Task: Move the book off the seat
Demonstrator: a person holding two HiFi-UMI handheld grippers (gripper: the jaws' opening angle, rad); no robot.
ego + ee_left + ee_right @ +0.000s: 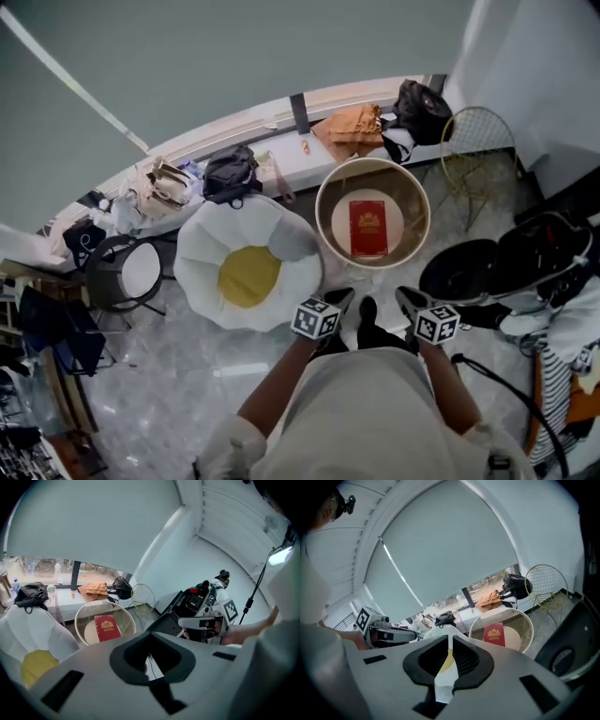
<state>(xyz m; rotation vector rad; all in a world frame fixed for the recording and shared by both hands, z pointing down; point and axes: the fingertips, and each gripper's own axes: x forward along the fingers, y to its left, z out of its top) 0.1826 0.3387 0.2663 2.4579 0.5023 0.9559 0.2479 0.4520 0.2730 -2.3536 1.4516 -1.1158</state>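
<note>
Head view: we haven't started yet. The red book (367,228) with the gold crest lies flat in the middle of the round seat (419,199). Our left gripper (339,300) and right gripper (405,300) hang just short of the seat.

Left gripper view: jaws together, empty.

Right gripper view: same, nothing between the jaws.

Shirt (370,417): pale grey, short-sleeved.
Left gripper (339,300): light grey shell, black jaws.
Right gripper (409,300): same grey shell, black jaws.
Left cube (316,319): white faces, black square markers.
Right cube (436,324): identical markings.
</note>
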